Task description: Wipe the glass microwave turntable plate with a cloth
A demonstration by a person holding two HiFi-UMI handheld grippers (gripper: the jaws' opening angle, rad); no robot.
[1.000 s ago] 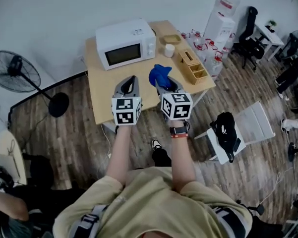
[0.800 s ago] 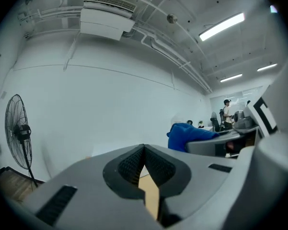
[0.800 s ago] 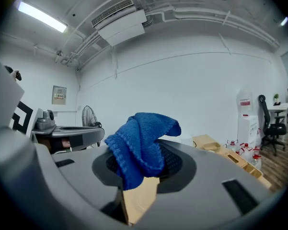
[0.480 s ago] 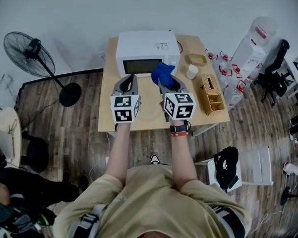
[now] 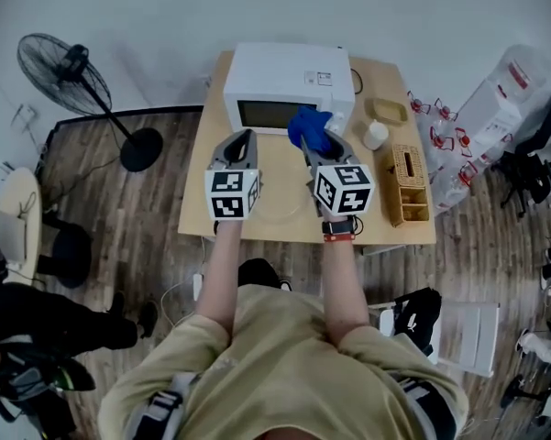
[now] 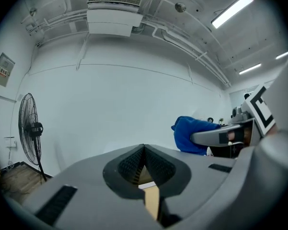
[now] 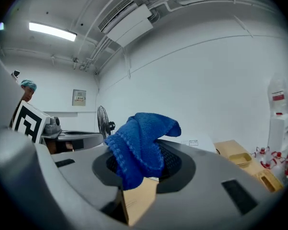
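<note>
My right gripper (image 5: pixel 317 141) is shut on a bunched blue cloth (image 5: pixel 310 128), which sticks up out of the jaws (image 7: pixel 141 138). My left gripper (image 5: pixel 243 138) is shut with nothing in it, its fingers meeting in the left gripper view (image 6: pixel 144 150). Both are held side by side above the wooden table (image 5: pixel 200 204), just in front of the white microwave (image 5: pixel 289 76), whose door is closed. A faint round outline on the table between the grippers (image 5: pixel 282 211) may be the glass plate; I cannot tell for sure.
Right of the microwave stand a white cup (image 5: pixel 376 136), a small wooden tray (image 5: pixel 388 110) and a wooden organiser (image 5: pixel 408 186). A standing fan (image 5: pixel 69 67) is at the left, a water dispenser (image 5: pixel 513 76) at the right, and chairs stand around on the wood floor.
The table and microwave have swung from the upper left to straight ahead. Both grippers now hang over the table's middle. The cloth stays in the right gripper.
</note>
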